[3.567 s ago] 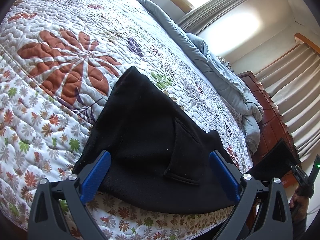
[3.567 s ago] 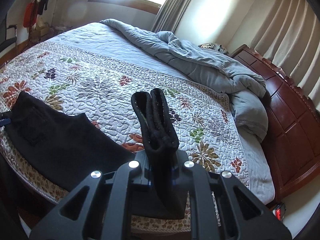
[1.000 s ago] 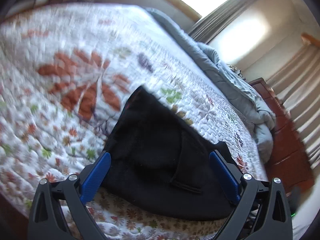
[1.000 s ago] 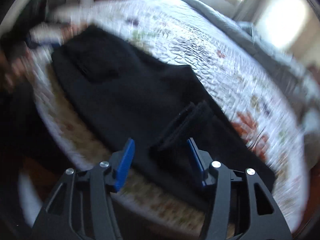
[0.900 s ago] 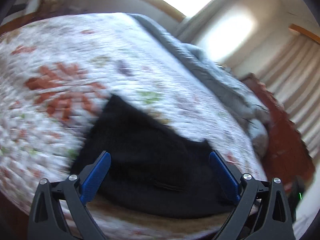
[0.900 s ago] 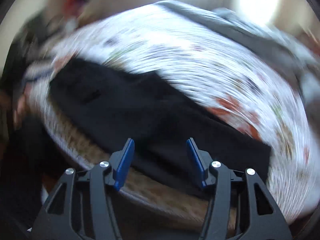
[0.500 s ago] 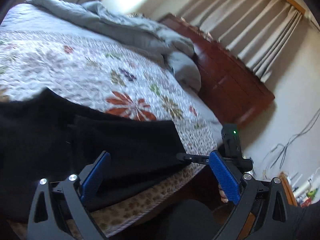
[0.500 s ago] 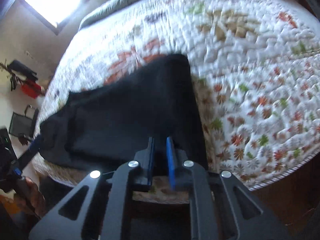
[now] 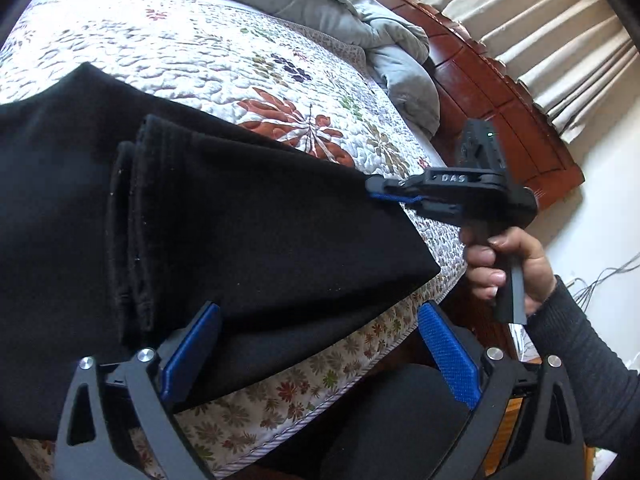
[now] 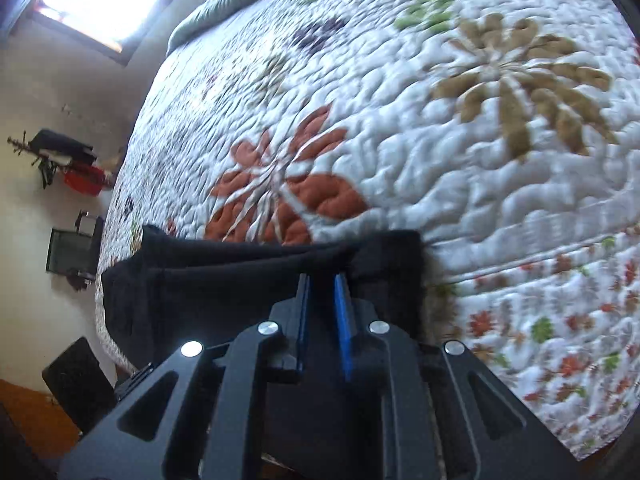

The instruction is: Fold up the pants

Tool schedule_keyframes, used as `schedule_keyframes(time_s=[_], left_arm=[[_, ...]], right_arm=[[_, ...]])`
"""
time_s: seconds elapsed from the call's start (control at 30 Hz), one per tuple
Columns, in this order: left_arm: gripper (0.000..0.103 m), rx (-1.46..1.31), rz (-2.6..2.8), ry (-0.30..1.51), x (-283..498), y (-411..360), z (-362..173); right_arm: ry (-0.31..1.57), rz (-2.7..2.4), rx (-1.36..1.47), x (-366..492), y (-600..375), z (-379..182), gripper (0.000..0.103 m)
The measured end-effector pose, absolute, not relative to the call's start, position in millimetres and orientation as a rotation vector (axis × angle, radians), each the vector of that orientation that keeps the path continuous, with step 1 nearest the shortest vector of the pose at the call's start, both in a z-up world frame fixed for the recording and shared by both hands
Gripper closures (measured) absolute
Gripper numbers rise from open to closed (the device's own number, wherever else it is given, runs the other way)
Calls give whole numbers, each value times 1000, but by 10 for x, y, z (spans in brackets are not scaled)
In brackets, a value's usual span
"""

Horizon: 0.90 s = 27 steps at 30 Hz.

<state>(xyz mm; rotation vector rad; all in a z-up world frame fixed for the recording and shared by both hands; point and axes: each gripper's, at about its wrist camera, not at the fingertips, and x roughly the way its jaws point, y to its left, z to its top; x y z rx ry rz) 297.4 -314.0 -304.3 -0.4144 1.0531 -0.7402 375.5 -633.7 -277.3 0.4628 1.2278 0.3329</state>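
Floral quilted bedspread (image 9: 248,64) underneath: black folded fabric pants (image 9: 240,232) lie flat, right gripper (image 9: 378,194) pinching their far edge while easing apart, left gripper (image 9: 320,344) spread wide, empty.

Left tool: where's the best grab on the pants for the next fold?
The near free corner of the pants by the quilt edge. Come from the bed's near side, jaws across the layers: it lies flat, and the open left tool faces it.

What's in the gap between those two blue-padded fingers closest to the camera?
Black fabric pants and the flowered quilt's edge lie between the open left gripper's fingers, in its own wrist view.
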Motion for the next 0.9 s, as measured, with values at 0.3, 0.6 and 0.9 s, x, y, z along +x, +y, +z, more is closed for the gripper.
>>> schedule_keyframes(time_s=[0.3,0.6,0.9], left_arm=[[4,-595,-601,980,2325,-1842,-2654],[4,-1085,-113,763,1778,-52,-2819],[4,-1246,-35,683,2065,624,-3168]], right_arm=[[1186,483,253,3429,-5503,-2090,65],[1281,864,-115,4217,-3639,-1513,29],[1542,1288,-546,4695,-1271,-1579,13]])
